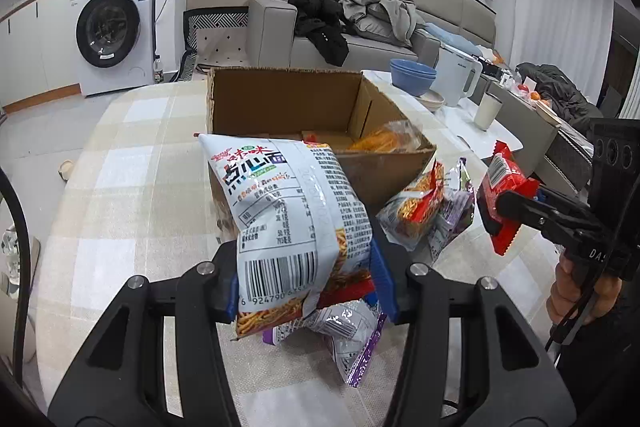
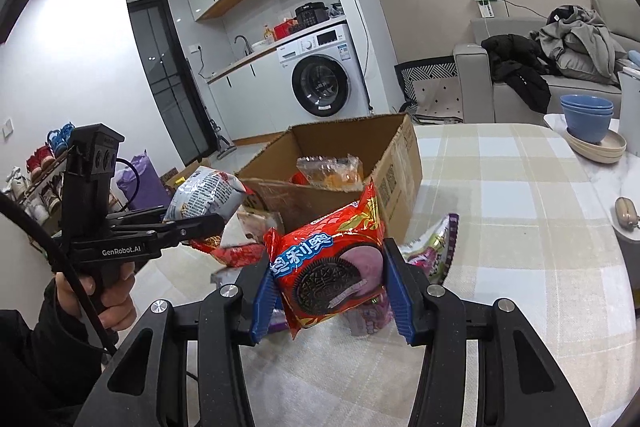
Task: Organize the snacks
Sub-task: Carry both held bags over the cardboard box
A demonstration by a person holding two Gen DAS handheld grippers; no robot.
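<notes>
My left gripper (image 1: 306, 283) is shut on a white noodle-snack bag (image 1: 288, 219), held above the table just in front of the open cardboard box (image 1: 280, 99). My right gripper (image 2: 330, 291) is shut on a red Oreo packet (image 2: 332, 263), held to the right of the box; it also shows in the left wrist view (image 1: 498, 187). The box (image 2: 400, 155) holds a few packets, one an orange snack bag (image 1: 380, 141). Loose red and purple snack packets (image 1: 428, 215) lie on the table by the box, and a purple one (image 1: 352, 339) lies under my left gripper.
The table has a checked cloth (image 1: 132, 187). Blue bowls on plates (image 1: 412, 75), a white kettle (image 1: 460, 75) and a cup (image 1: 488, 111) stand at the far right. A sofa with clothes (image 1: 360, 15) and a washing machine (image 1: 112, 27) are behind.
</notes>
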